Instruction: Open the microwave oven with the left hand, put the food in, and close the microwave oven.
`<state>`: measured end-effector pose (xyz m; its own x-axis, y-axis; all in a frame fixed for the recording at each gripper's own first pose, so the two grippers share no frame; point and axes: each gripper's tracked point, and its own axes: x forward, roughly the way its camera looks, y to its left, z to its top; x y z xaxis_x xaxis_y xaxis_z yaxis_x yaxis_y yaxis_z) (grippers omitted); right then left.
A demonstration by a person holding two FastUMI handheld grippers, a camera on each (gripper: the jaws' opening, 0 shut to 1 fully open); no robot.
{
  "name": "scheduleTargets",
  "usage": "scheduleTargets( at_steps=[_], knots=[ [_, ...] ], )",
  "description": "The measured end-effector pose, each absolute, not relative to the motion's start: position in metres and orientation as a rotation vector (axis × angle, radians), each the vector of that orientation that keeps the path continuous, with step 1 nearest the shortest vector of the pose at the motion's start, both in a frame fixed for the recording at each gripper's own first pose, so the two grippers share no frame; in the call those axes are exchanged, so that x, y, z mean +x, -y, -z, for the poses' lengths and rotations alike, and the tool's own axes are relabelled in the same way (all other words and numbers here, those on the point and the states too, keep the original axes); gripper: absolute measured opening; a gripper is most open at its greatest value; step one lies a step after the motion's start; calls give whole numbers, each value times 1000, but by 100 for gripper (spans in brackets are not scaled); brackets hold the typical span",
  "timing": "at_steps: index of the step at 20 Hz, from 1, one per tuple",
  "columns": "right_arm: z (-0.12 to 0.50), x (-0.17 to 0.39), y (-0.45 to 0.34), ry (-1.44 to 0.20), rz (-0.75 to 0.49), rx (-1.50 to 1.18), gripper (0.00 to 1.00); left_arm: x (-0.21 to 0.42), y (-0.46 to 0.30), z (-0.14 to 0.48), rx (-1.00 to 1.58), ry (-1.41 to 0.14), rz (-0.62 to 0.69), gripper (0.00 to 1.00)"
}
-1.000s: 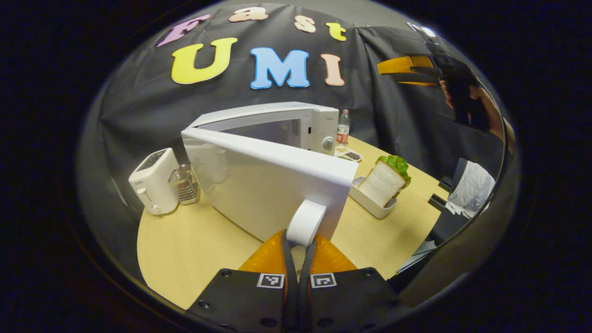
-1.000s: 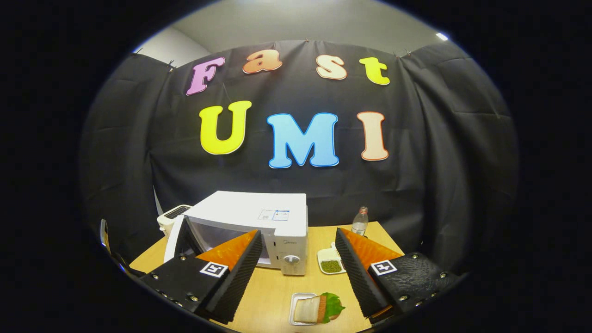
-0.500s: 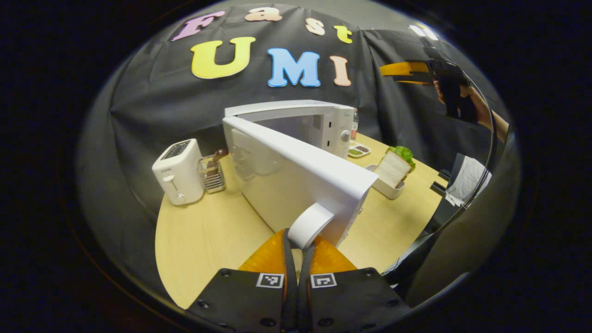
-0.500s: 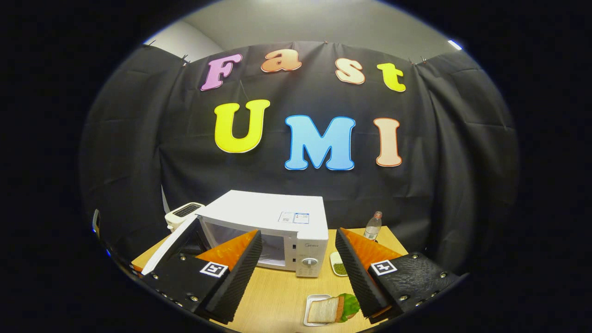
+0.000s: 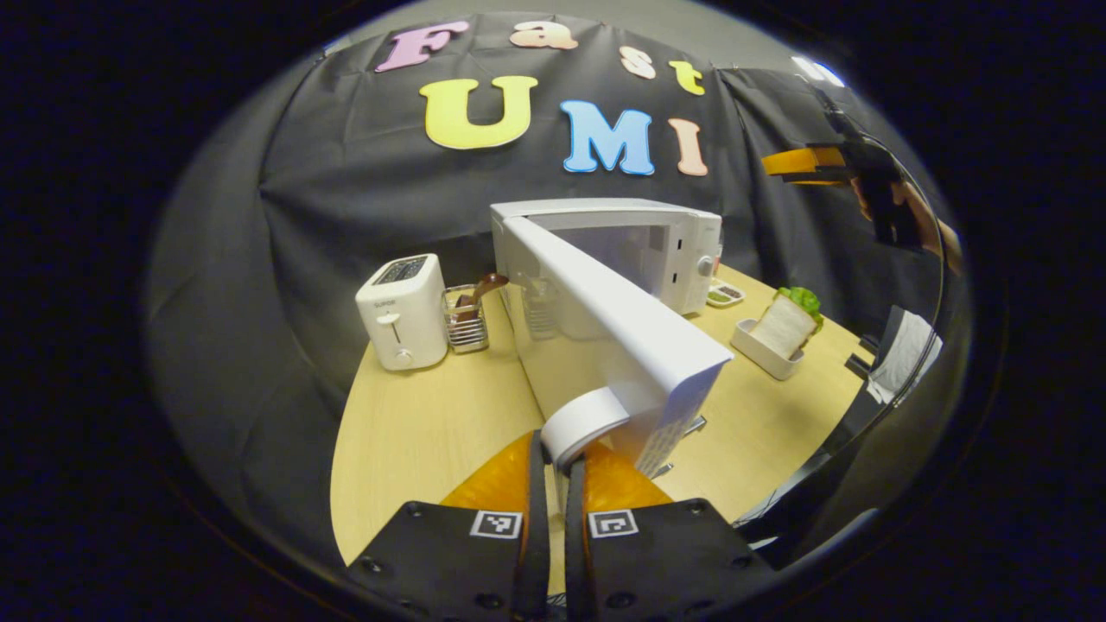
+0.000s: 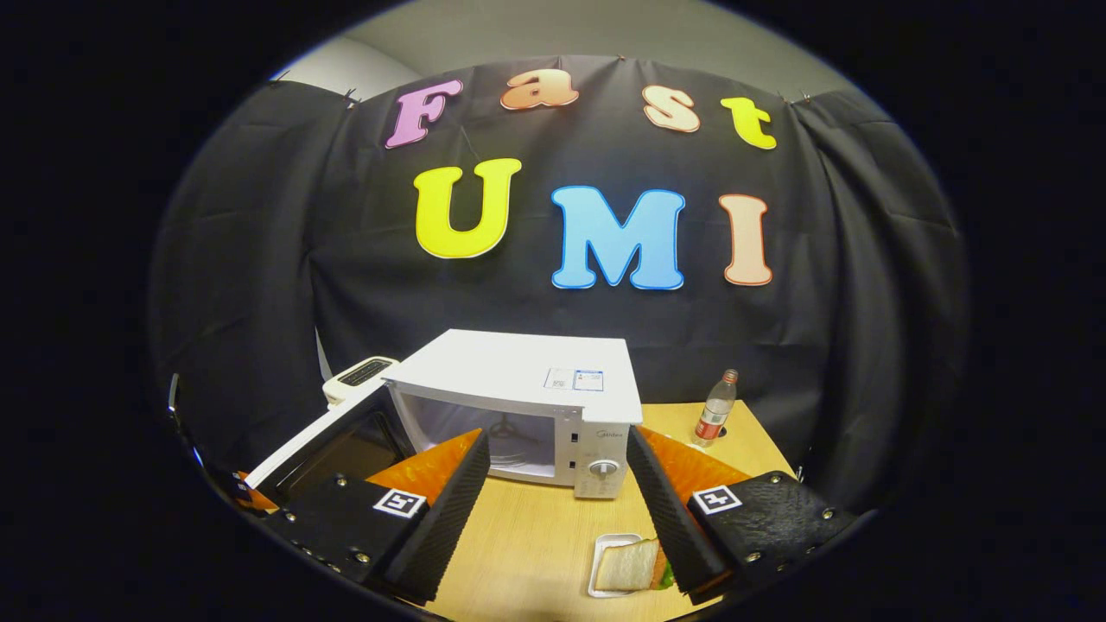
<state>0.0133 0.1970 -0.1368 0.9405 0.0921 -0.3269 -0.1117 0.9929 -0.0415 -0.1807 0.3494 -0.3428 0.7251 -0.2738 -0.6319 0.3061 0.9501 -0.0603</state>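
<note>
Microwave oven door handle [image 5: 581, 423] is clamped between the fingers of the left gripper [image 5: 553, 458], and the door [image 5: 605, 345] stands swung wide out from the microwave oven [image 6: 527, 406] on the table [image 5: 415, 432], its cavity open. The right gripper [image 6: 557, 484] hangs above the table with its fingers spread and nothing between them. Below it the sandwich [image 6: 631, 566] sits in a white tray [image 6: 602, 549] in front of the oven; a toaster [image 5: 402, 311] stands left of the door.

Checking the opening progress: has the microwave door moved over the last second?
Yes. The microwave door has swung wider, away from the microwave body, exposing the cavity in the right gripper view. The left tool is shut on its handle.
</note>
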Motion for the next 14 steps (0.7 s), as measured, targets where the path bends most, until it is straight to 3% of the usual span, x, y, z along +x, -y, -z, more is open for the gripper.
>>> scheduleTargets(
  at_steps=[2, 3, 5, 10, 12, 14],
  knots=[
    [141, 12, -195, -342, -108, -63, 96, -179, -358, 339, 18, -667, 287, 29],
    [143, 10, -195, -349, -111, -62, 96, -179, -365, 340, 7, -665, 263, 46],
    [147, 8, -189, -359, -116, -59, 96, -184, -368, 338, -24, -665, 229, 65],
    [161, 6, -154, -385, -96, -54, 96, -209, -364, 293, -50, -613, 105, 63],
    [171, 6, -136, -405, -82, -43, 96, -207, -365, 251, -41, -533, 32, 58],
    [185, 8, -118, -435, -77, -40, 96, -195, -370, 202, -18, -434, -60, 61]
  ],
)
